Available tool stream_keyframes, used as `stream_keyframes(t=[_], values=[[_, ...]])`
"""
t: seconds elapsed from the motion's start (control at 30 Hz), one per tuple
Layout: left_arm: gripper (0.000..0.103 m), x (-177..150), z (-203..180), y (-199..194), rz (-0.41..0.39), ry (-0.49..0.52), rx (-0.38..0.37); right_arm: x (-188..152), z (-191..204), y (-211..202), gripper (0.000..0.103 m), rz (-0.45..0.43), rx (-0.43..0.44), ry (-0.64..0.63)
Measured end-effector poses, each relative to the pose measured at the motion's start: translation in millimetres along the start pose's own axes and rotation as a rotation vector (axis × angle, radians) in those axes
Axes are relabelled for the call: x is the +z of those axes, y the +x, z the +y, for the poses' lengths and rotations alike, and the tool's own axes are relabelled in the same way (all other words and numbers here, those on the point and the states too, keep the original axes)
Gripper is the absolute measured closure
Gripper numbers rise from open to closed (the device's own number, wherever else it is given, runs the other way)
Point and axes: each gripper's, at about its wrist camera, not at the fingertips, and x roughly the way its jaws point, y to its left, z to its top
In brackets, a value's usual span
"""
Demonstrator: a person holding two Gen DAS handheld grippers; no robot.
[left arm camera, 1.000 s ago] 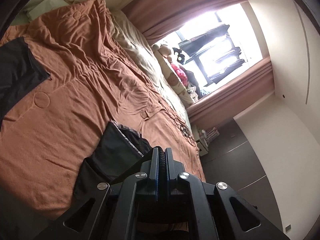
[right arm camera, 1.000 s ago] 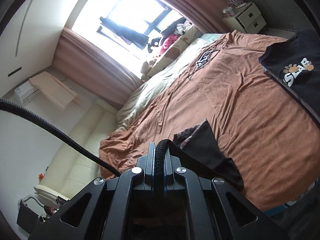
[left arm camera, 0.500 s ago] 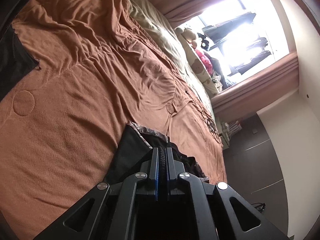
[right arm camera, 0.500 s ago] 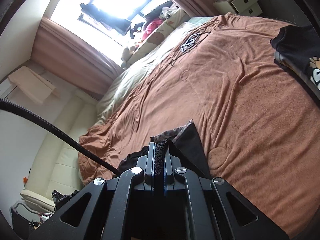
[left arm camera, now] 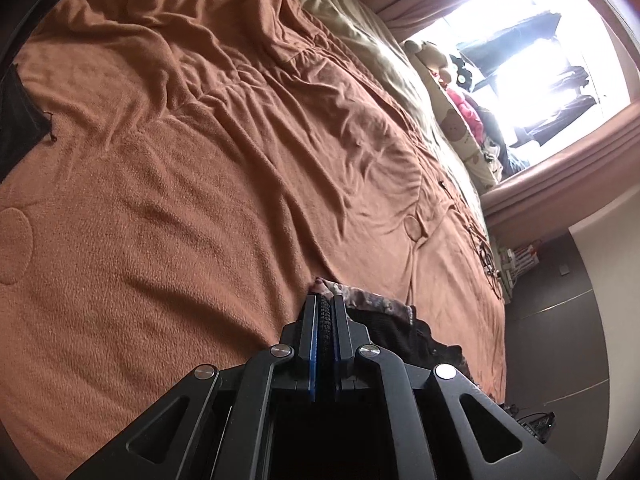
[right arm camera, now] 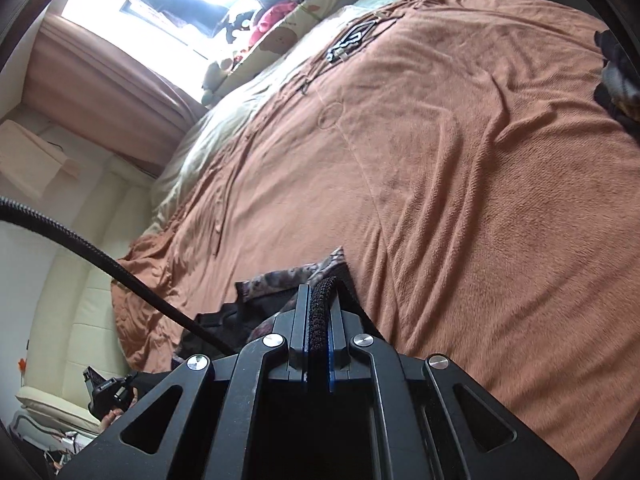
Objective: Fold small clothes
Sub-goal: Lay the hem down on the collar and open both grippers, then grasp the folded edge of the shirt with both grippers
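A small black garment with a patterned grey-pink waistband (left arm camera: pixel 372 300) lies low over the brown blanket (left arm camera: pixel 200 168). My left gripper (left arm camera: pixel 324 300) is shut on one end of its band. My right gripper (right arm camera: pixel 320 286) is shut on the other end, with black fabric pinched between the jaws; the waistband (right arm camera: pixel 288 276) shows to its left. Most of the garment is hidden behind the gripper bodies. The blanket (right arm camera: pixel 460 184) fills the right wrist view too.
A black shirt lies at the blanket's edge (left arm camera: pixel 16 128), also at the right of the right wrist view (right arm camera: pixel 618 76). Pillows and stuffed toys (left arm camera: pixel 460 92) line the window side. A black cable (right arm camera: pixel 100 256) crosses the left. A cream sofa (right arm camera: pixel 68 320) stands beyond the bed.
Both grippers have come down closer to the blanket with the garment. Less of the garment hangs in view, and the black shirt has slid toward the frame edges.
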Motion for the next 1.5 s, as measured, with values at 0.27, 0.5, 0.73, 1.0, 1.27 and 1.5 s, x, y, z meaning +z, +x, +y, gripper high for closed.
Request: stream_keyframes(t=[0.27,0.5,0.73,1.0,1.27,1.5], values=[[0.060,5,-7,16,0.040,0.144,0.141,0,28,16,0.030,0.020,-0.174,-0.162],[0.033,-16,-23,19,0.138,0.352,0.221,-12,46,4,0.029,0.069,-0.218,-0.279],[0.033,-44,-20,34,0.239,0.507,0.299,-34,54,11,0.029,0.189,-0.291,-0.421],[0.031,-55,-19,69,0.318,0.645,0.426,-38,52,48,0.029,0.255,-0.388,-0.456],[0.023,-24,-29,98,0.284,0.668,0.452,-14,53,82,0.029,0.213,-0.441,-0.461],[0.023,5,-33,123,0.229,0.621,0.406,13,47,108,0.029,0.162,-0.428,-0.396]])
